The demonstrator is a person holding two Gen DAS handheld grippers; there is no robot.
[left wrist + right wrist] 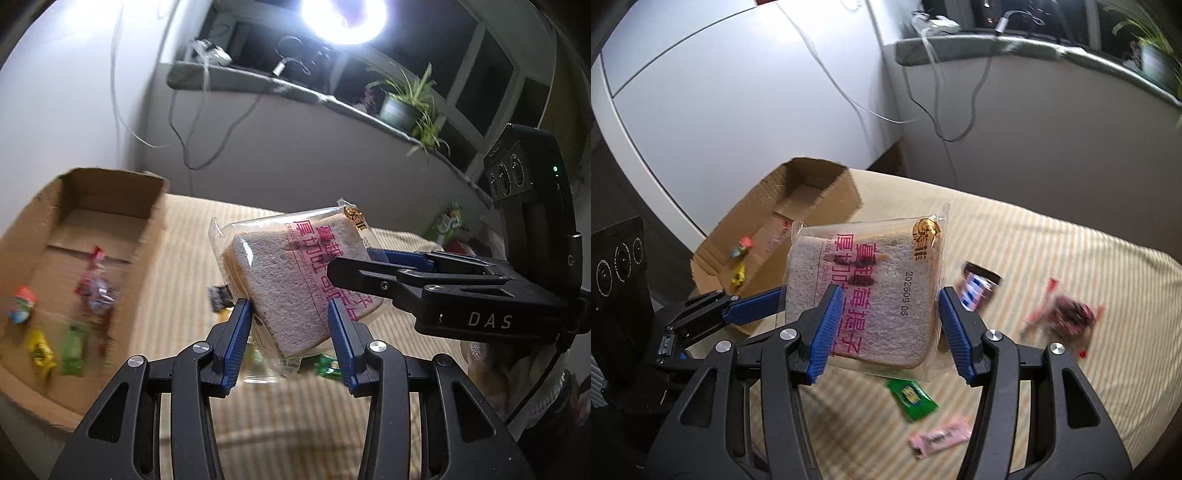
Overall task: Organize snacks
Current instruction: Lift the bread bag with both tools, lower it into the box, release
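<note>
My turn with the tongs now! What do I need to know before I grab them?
Left tongs: they seem to pinch the bread packet, which is held in the air.
Right tongs: around the same packet; I cannot tell if they grip it.
Cardboard box: a few sweets are already inside.
Left to do: put the bread away, then the green packet, pink packet, red packet and dark packet lying on the striped cloth.

White wall point(746, 85); grey window ledge point(295, 90) with potted plant point(402, 103), dangling cables point(199, 122); bright lamp point(343, 18); striped table cover point(1052, 258).
</note>
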